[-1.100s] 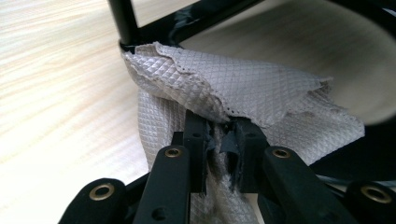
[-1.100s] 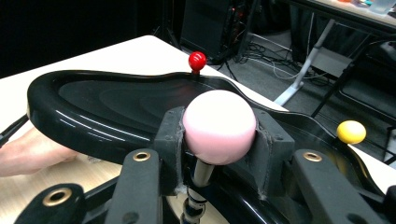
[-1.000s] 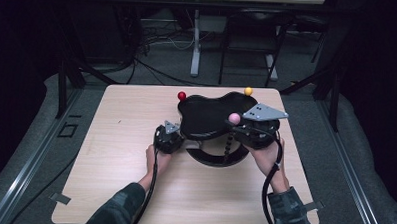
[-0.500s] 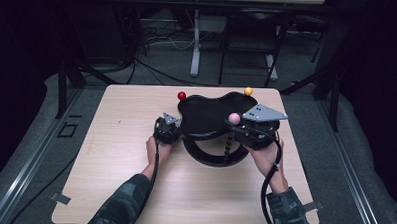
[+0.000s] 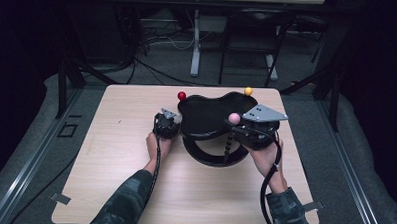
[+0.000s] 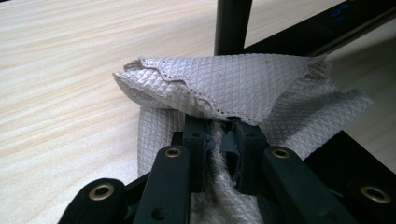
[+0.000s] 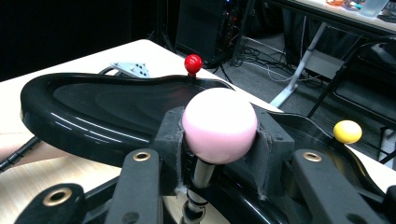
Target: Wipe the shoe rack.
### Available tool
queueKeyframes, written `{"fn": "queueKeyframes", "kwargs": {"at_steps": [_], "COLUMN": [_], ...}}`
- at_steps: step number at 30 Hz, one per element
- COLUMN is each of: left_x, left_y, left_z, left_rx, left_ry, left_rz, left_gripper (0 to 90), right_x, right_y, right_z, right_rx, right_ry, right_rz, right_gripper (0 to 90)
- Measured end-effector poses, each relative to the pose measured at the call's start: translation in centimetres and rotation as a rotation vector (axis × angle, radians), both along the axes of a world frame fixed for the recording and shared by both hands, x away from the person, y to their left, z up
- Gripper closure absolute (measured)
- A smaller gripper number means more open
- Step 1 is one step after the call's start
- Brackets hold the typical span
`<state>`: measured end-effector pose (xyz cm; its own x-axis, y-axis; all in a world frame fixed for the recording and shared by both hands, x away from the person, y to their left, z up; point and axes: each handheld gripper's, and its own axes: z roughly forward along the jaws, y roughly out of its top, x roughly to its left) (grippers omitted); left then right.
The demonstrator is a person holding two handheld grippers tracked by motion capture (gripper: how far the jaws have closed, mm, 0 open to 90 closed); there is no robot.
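Observation:
A glossy black curved tray [image 5: 206,117] stands on the table on thin posts topped with a red ball [image 5: 181,96], a yellow ball [image 5: 248,91] and a pink ball [image 5: 234,118]. My right gripper [image 7: 219,135] is shut on the pink ball [image 7: 219,125], at the tray's [image 7: 102,109] near right edge. My left gripper [image 6: 219,135] is shut on a folded grey-white quilted cloth [image 6: 233,88], which lies against the black tray's left side, by a black post [image 6: 232,25]. In the high view the left gripper [image 5: 168,122] sits at the tray's left rim.
Below the tray sits a black ring-shaped base [image 5: 210,155]. The light wooden table [image 5: 115,154] has bare room to the left and front. Beyond the far edge are dark floor, cables and the legs of another table [image 5: 196,47].
My left gripper with the cloth has slid away from the person along the tray's left side. The right gripper and the pink ball have stayed put.

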<state>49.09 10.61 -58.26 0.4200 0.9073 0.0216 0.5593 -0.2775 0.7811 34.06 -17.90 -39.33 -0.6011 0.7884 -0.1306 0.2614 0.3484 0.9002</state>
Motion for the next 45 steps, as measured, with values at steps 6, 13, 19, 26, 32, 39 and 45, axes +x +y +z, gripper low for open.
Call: {"fn": "queueKeyframes", "kwargs": {"at_steps": [6, 13, 19, 26, 32, 39, 45], "left_x": [-0.6, -2.6, -4.5, -6.8, -8.8, -10.5, -11.7], "left_y": [0.0, -0.3, -0.6, -1.0, -1.7, -2.6, -4.1], "left_z": [0.0, 0.1, 0.1, 0.1, 0.0, 0.2, 0.3], "left_rx": [-0.010, 0.010, 0.013, 0.028, 0.025, 0.009, -0.010], "left_ry": [0.012, 0.020, 0.017, 0.013, 0.008, 0.011, -0.003], "left_rz": [-0.025, -0.069, -0.103, -0.150, -0.187, -0.230, -0.267], "left_gripper": [79.1, 79.2, 79.1, 79.1, 79.1, 79.0, 78.3], "right_x": [0.0, 0.0, 0.0, 0.0, 0.0, 0.0, 0.1], "right_y": [0.0, 0.0, 0.1, 0.1, 0.1, 0.1, 0.1], "right_z": [0.0, 0.0, 0.0, 0.1, 0.1, 0.1, 0.0], "right_rx": [-0.001, -0.003, -0.005, -0.005, -0.006, -0.006, -0.006], "right_ry": [0.002, -0.001, -0.001, 0.000, 0.001, 0.001, 0.000], "right_rz": [0.001, -0.008, -0.012, -0.013, -0.013, -0.013, -0.016], "right_gripper": [59.7, 59.7, 59.7, 59.7, 59.7, 59.7, 59.7]}}
